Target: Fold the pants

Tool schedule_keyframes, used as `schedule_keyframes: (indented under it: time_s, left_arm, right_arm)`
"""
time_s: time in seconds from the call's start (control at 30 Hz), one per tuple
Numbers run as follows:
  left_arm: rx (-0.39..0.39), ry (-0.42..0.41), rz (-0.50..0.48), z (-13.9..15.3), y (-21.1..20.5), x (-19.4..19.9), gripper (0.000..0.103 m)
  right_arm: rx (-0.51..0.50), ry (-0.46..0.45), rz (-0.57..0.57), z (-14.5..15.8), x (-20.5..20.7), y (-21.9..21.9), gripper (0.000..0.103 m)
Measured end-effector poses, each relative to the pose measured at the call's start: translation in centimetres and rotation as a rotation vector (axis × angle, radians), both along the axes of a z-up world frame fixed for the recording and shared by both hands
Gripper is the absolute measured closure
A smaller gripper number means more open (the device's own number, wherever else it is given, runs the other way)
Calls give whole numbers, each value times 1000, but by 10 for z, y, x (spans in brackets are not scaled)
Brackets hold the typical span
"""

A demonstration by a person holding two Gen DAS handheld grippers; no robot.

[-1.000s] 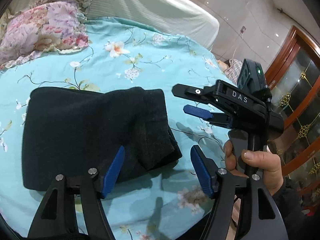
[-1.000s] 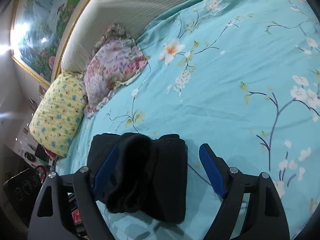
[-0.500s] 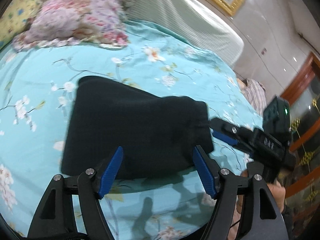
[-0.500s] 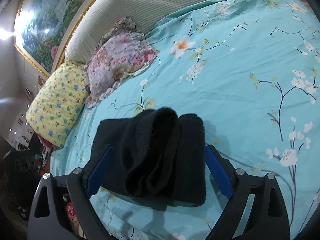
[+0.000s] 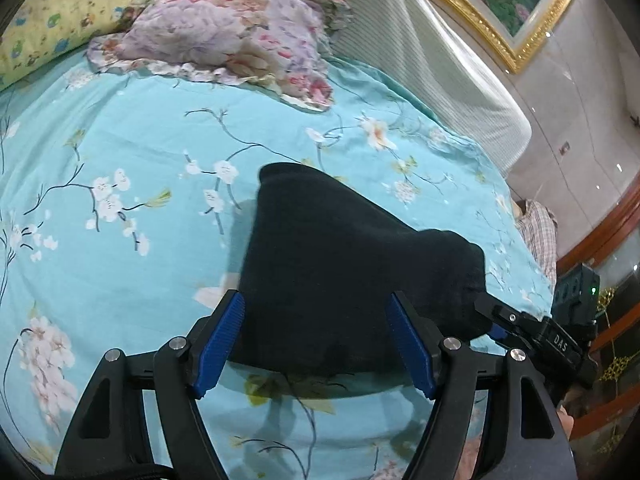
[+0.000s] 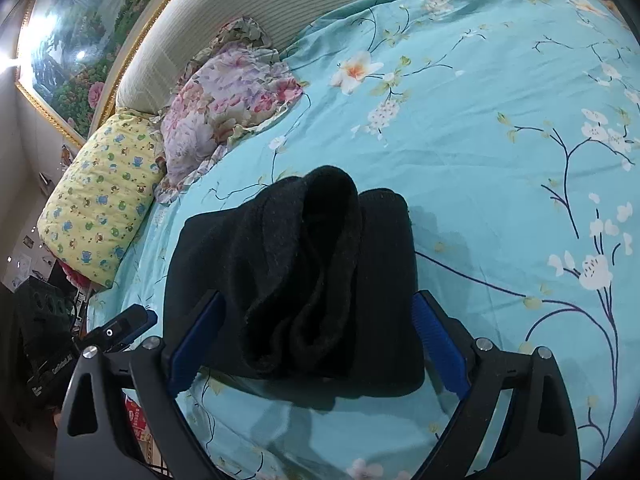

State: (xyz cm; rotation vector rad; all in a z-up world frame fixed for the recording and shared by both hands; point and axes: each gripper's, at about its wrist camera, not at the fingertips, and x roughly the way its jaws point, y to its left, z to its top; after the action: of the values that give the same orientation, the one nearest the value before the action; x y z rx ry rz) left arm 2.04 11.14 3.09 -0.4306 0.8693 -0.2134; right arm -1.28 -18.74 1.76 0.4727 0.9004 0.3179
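Observation:
The black pants lie folded into a thick bundle on the turquoise flowered bedsheet. My left gripper hangs open over the bundle's near edge, which sits between its blue pads without being squeezed. The right gripper shows at the bundle's right end. In the right wrist view the pants show their rolled layers end-on. My right gripper stands wide open astride them, a pad on each side and no squeeze visible. The left gripper peeks in at the lower left.
A pink floral pillow and a yellow printed pillow lie against the ribbed headboard beyond the pants. Wooden furniture stands past the bed's right side. Dark clutter sits off the bed's edge.
The left gripper has swung left and rolled, so the pants slid from the left to between its fingers. The right gripper has closed in on the bundle and spread its jaws wider.

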Motion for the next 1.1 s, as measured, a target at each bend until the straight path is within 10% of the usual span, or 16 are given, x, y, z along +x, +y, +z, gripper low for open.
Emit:
schedule_keyframes:
  time_s: [0.7,0.97,1.1]
  left_arm:
    - [-69,99,35,-35,17,29,24]
    - [-69,124,5,-43,7,47,22]
    - [-50,132,-13,-49,-3,58,22]
  right_arm:
    - [-50,48,-14,-19,11,5,8]
    - [-29,53,-23,-29,14,-2,50]
    - [45,54,-24,-36,12,-16,55]
